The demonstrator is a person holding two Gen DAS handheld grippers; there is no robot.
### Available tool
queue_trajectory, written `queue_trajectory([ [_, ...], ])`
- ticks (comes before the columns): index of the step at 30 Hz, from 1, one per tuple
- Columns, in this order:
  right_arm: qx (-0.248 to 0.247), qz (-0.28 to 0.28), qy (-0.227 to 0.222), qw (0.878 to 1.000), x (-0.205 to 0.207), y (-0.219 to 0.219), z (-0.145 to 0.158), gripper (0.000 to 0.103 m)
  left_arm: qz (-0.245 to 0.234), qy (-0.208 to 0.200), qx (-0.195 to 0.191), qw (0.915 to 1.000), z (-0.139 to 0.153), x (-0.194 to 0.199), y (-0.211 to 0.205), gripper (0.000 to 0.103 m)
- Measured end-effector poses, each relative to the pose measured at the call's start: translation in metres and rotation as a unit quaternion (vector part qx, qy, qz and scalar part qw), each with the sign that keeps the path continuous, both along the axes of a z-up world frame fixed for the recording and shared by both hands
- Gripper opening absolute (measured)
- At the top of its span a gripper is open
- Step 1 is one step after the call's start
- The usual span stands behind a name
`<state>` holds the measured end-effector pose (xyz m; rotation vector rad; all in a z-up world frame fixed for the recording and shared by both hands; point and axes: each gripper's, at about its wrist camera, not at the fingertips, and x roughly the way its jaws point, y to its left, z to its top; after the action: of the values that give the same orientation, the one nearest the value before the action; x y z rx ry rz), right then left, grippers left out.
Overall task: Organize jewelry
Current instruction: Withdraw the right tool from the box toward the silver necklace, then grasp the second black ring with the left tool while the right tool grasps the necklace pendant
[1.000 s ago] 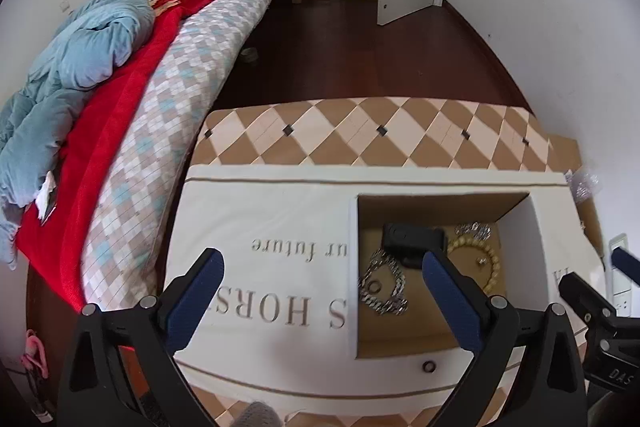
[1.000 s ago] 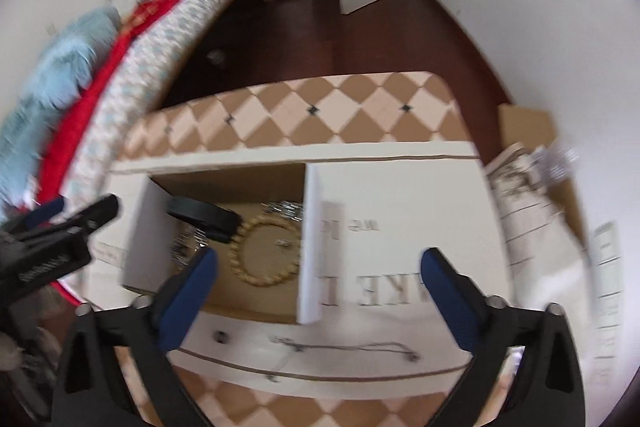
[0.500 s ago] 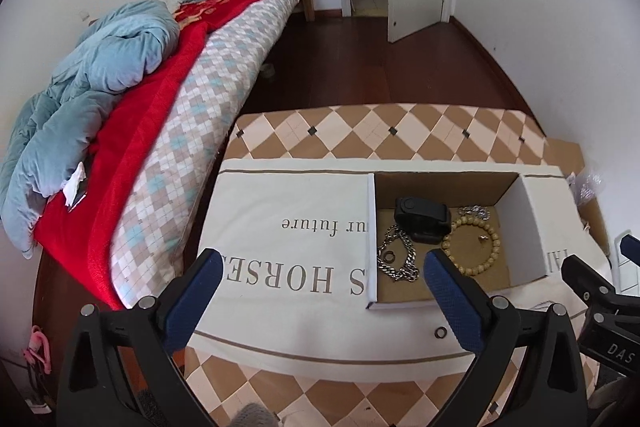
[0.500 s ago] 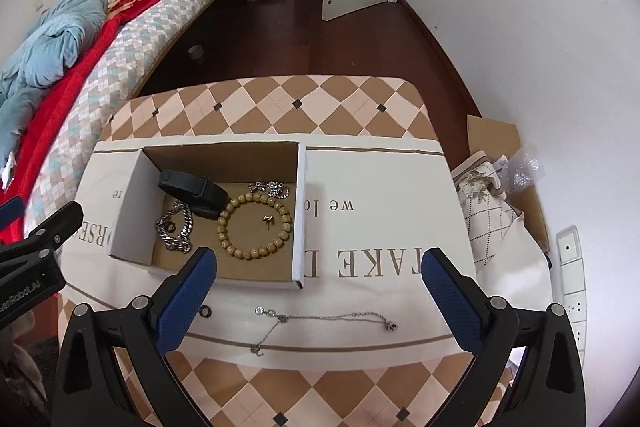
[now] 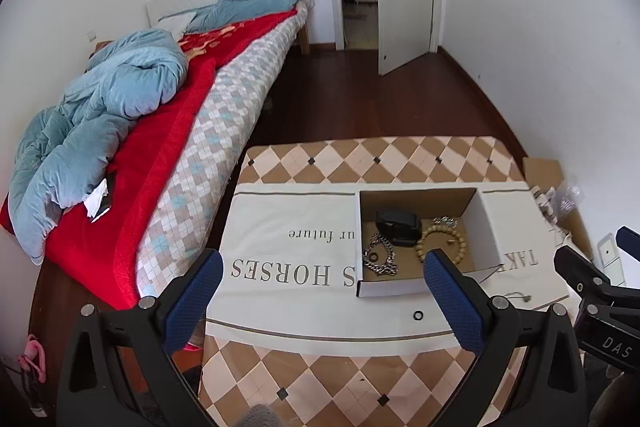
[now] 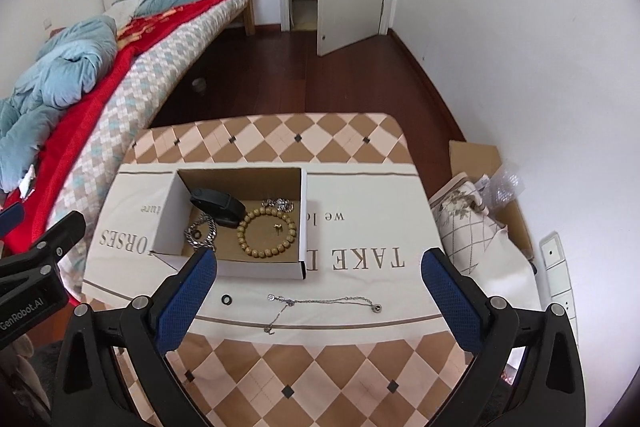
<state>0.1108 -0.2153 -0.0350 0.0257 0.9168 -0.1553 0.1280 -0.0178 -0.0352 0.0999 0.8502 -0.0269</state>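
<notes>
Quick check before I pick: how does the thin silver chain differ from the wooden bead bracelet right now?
The thin silver chain lies outside the box, on the cloth in front of it; the wooden bead bracelet lies inside the box. The chain is stretched out in a loose line, while the bracelet forms a closed ring. The chain is fine and silver; the bracelet is chunky tan beads. Neither is touched by a claw.
</notes>
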Motion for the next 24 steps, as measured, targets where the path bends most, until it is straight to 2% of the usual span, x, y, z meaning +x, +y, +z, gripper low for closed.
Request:
queue_trajectory([
  [10,0.012,0.010,-0.033,0.999,-0.032,0.010,0.034,0.103,0.016,-0.019,-0.017,0.9995,0.022,-0.029,0.009,0.102],
  [14,0.059,0.006,-0.053,0.997,-0.045,-0.004,0.035,0.103,0.034,-0.023,0.019,0.9990,0.015,-0.035,0.006,0.102],
  [17,0.069,-0.037,-0.058,0.995,-0.053,-0.033,0.021,0.103,0.039,-0.018,0.037,0.9984,0.000,-0.034,0.003,0.102],
  [18,0.075,-0.051,-0.051,0.995,-0.053,-0.047,0.011,0.099,0.042,-0.012,0.041,0.9982,-0.008,-0.032,0.003,0.102],
  [19,0.078,-0.061,-0.043,0.994,-0.052,-0.058,0.001,0.084,0.043,-0.007,0.044,0.9981,-0.015,-0.030,0.002,0.102],
  [21,0.083,-0.087,-0.017,0.993,-0.047,-0.082,-0.027,0.063,0.046,0.014,0.053,0.9975,-0.034,-0.022,-0.001,0.102],
  [24,0.113,-0.112,0.029,0.987,-0.038,-0.116,-0.080,0.062,0.046,0.040,0.065,0.9960,-0.062,-0.013,-0.005,0.102],
])
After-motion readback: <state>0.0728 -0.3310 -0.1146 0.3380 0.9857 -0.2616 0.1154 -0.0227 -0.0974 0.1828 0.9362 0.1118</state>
